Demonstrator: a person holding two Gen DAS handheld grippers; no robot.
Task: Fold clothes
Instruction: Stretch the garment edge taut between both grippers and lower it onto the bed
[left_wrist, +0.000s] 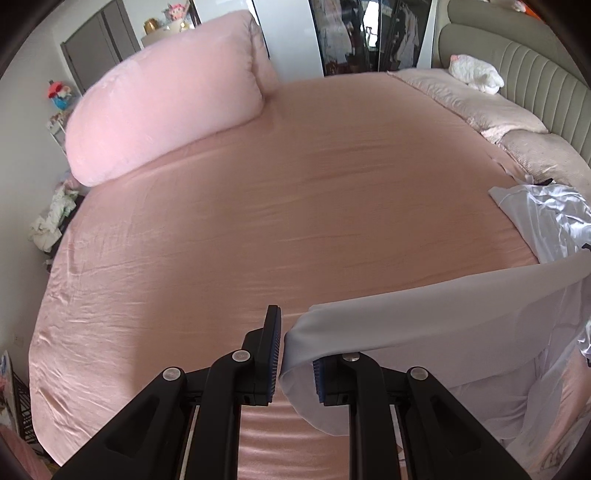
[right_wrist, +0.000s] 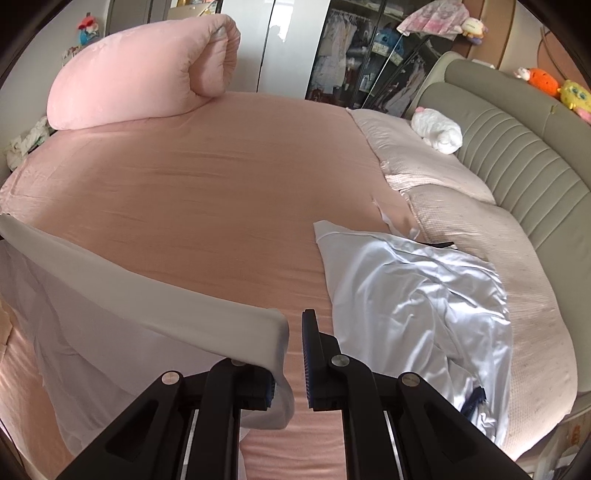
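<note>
- Fabric of a pale lilac-grey garment (left_wrist: 424, 314) runs, in the left wrist view, as a taut band from the left gripper (left_wrist: 293, 354) off to the right edge. One end wraps over the gripper's right finger while a gap shows between the pads at the tips. The jaws stand narrow, and the cloth seems caught lower down; I cannot see the pinch itself.
- Risk here, as I judge it: so shallow a hold on smooth cloth could slip if the two hands pull apart harder, and that end would drop in a heap.
- The pink bed sheet (left_wrist: 258, 206) lies bare ahead, a good place to lay the garment. The rolled pink duvet (left_wrist: 166, 99) sits well apart at the far side.
- Cloth in the right wrist view shows the same garment (right_wrist: 129, 306) draped over the left finger of the right gripper (right_wrist: 295, 350), jaws likewise narrow, the hanging part falling below the band toward the sheet (right_wrist: 203, 192).
- A shiny white garment (right_wrist: 417, 288) lies crumpled just beside this gripper, on the bed near the pillows (right_wrist: 461, 221). Lowering on that side could drag the held piece over it, or snag both together.
- The hanging part could also bunch under itself as it meets the bed, leaving creases before any fold.
</note>
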